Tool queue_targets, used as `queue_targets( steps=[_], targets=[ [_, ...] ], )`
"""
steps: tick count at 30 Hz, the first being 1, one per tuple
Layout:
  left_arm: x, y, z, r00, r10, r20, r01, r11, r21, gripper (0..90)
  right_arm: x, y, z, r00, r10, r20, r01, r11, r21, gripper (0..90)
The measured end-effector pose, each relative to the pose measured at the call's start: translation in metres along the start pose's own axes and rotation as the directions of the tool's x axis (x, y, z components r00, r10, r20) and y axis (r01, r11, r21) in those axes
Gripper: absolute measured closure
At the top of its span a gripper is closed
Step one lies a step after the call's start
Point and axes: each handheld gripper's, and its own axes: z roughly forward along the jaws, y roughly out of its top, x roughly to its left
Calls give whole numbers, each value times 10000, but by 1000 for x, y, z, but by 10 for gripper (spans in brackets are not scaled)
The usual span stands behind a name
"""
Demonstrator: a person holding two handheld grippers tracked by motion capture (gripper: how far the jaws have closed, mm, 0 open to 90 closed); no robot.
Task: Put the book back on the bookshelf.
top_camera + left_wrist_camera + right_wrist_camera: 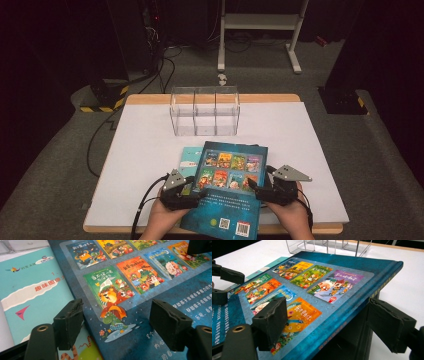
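The dark blue book (231,187) lay back cover up at the near middle of the white tabletop (145,145), its near edge reaching past the tabletop's near edge. A grid of small cover pictures filled its far half, and a barcode sat at its near right corner. It rested partly on a thinner teal book (189,156), which showed from under its left side.

The left gripper (199,192) was at the blue book's left edge. In the left gripper view its jaws stood wide, one over the teal book (32,290) and the other over the blue cover (160,340), with the blue book's left edge between them. No pad was seen pressing on either book.

The right gripper (256,190) was at the blue book's right edge. In the right gripper view that edge (352,305) was raised off the tabletop, with shadow under it. One jaw lay over the cover and the other stood beside and below the spine. Whether the pads pressed on the book could not be told.

A clear plastic organiser (205,111) with three compartments stood at the far middle of the tabletop, well apart from both books.
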Motion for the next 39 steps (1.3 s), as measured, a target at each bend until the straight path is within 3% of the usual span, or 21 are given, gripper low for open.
queue_targets(
  steps=[4, 8, 17, 21, 30, 32, 39],
  targets=[
    [3, -2, -2, 9996, -160, 248, 159, 9999, 28, 277, 0, -1, 0, 10000, 31, -28, -31, 10000, -13, 164],
    [3, -2, -2, 9996, -132, 252, 131, 9999, 44, 285, 1, -1, 1, 10000, 12, 2, -12, 10000, -23, 153],
    [3, -4, -2, 9995, -193, 244, 194, 9998, -13, 286, -2, 1, 6, 9989, 439, -184, -435, 9989, 200, 155],
    [2, -3, 0, 9995, -308, 102, 308, 9995, 16, 286, -1, 8, 8, 9993, 361, 26, -362, 9981, 497, 170],
    [11, 9, 10, 9996, -249, -111, 249, 9997, -18, 295, -20, 35, 37, 9988, 375, 329, -405, 9946, 958, 162],
    [11, 6, 6, 9992, -385, 85, 384, 9992, 69, 302, -17, 33, 33, 9985, 195, 505, -238, 9960, 867, 157],
    [9, -2, -3, 9984, -344, 452, 340, 9994, 97, 306, 2, 8, 7, 9992, 383, -65, -376, 9963, 771, 166]
  ],
)
